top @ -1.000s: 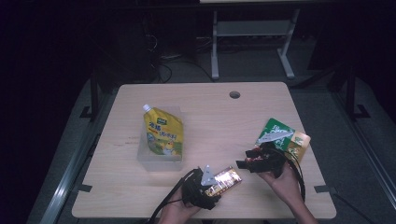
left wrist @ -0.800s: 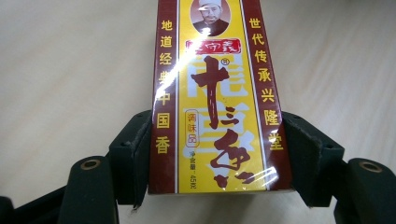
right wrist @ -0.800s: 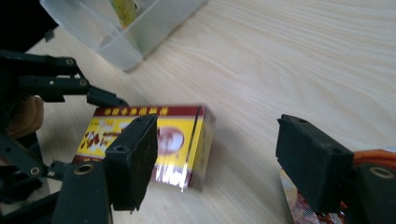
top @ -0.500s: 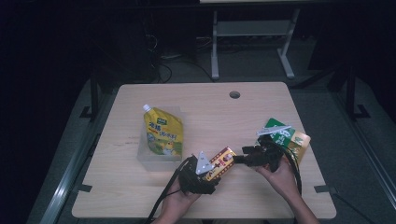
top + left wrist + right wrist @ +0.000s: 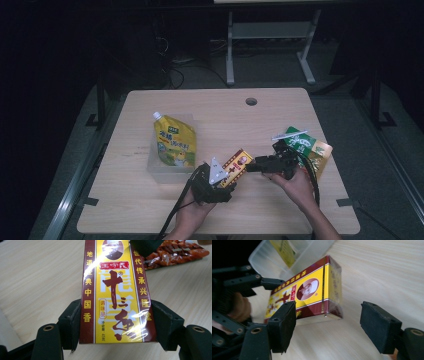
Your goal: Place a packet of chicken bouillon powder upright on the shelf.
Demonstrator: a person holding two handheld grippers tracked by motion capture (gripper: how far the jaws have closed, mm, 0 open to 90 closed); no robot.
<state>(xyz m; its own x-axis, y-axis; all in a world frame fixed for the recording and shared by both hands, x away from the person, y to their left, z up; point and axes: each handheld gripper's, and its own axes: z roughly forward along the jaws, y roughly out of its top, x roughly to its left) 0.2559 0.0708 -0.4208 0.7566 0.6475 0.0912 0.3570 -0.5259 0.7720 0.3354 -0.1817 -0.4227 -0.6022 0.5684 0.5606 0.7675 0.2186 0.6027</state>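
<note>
Left hand-held gripper clamps the spice box; right hand-held gripper gapes wide at its far end.
High view: box near the counter front, around 6 o'clock. Left gripper view reads its label; right gripper view shows a clear tub at 11 o'clock.

Each black gripper has blocky square pads, round screw holes and a trailing black cable.

Seasoning box: yellow face, maroon borders, red and maroon Chinese print, glossy wrap. Near end clamped between the left jaws; far end between the spread right jaws.
</note>
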